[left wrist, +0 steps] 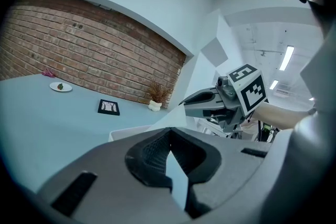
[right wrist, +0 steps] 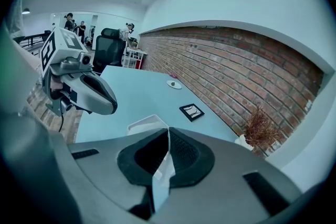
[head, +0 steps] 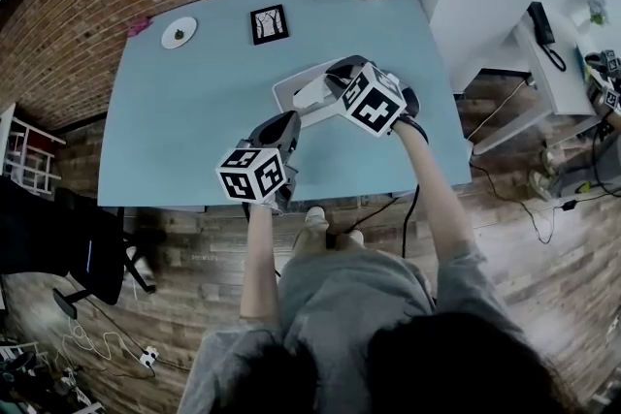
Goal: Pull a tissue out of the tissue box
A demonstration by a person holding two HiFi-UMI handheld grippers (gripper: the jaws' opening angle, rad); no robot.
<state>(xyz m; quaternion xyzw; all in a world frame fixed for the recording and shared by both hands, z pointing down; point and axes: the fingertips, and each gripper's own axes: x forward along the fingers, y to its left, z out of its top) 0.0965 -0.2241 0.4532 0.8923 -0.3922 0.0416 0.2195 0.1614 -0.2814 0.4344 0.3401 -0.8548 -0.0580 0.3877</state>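
The right hand-held gripper (right wrist: 168,131) has its jaws closed on a strip of white tissue (right wrist: 161,176) that runs down between them, and the white tissue box (right wrist: 147,123) sits on the blue bench (head: 194,131) just beyond and below its tips. The left hand-held gripper (left wrist: 168,138) is closed on nothing, tips together, only bench colour showing through the gap behind them. It hangs to the near side of the box, close beside the right one.
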